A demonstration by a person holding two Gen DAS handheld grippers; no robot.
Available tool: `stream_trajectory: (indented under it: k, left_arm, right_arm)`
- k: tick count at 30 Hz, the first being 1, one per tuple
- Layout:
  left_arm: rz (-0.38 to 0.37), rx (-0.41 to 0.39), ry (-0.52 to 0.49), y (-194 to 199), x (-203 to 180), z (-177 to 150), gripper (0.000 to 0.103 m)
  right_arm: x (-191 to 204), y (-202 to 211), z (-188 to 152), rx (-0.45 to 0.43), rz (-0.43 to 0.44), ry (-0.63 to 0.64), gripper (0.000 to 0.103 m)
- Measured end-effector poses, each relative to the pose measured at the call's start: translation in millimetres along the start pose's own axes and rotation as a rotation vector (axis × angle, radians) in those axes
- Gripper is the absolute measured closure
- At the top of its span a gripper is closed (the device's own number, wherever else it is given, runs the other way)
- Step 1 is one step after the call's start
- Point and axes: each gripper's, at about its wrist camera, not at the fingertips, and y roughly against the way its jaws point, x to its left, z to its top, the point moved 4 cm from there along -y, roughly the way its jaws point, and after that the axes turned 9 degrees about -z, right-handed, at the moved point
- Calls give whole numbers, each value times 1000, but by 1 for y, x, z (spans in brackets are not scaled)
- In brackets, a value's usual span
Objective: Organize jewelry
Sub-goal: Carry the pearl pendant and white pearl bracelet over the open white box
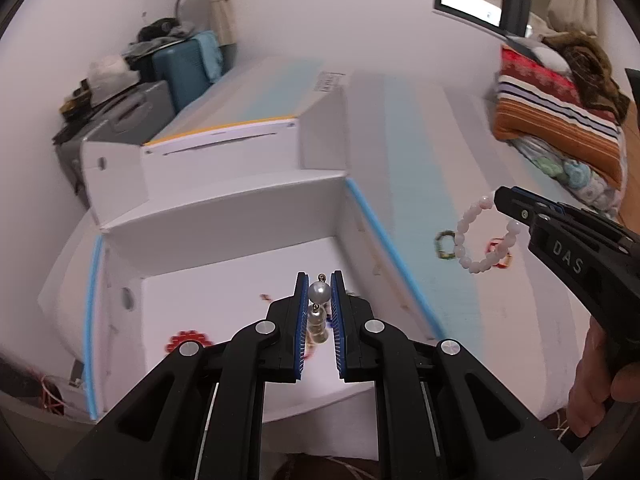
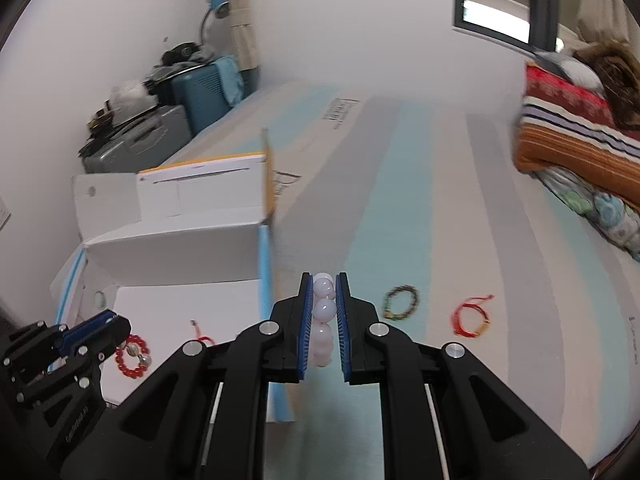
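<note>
My left gripper [image 1: 319, 294] is shut on a pearl earring [image 1: 319, 293] and holds it over the open white box [image 1: 224, 216]. My right gripper [image 2: 324, 294] is shut on a pale pink bead bracelet [image 2: 323, 312], in the air to the right of the box; the bracelet also shows hanging in the left wrist view [image 1: 480, 240]. In the box lie a red bead bracelet [image 2: 132, 354] and a red cord piece [image 2: 200, 334]. On the striped bed surface lie a dark green bead bracelet [image 2: 401, 300] and a red cord bracelet [image 2: 472, 316].
The box's lid [image 2: 200, 184] stands open at the back. Suitcases and clutter [image 2: 160, 120] stand by the far wall. Folded blankets [image 2: 580, 140] are stacked at the far right of the bed [image 2: 440, 200].
</note>
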Motion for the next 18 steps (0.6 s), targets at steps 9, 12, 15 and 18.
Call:
stream_trajectory:
  k: [9, 12, 15, 18]
  left_arm:
    - [84, 24, 63, 4, 66, -10, 92]
    - [92, 47, 92, -1, 82, -16, 92]
    - [100, 74, 115, -11, 95, -24, 92]
    - [108, 99, 133, -20, 107, -30, 92]
  right_arm:
    - [68, -2, 1, -1, 62, 73, 92]
    - [83, -6, 0, 5, 77, 95, 92]
    - [99, -14, -4, 23, 89, 112, 92]
    - [115, -26, -10, 49, 100, 138, 92]
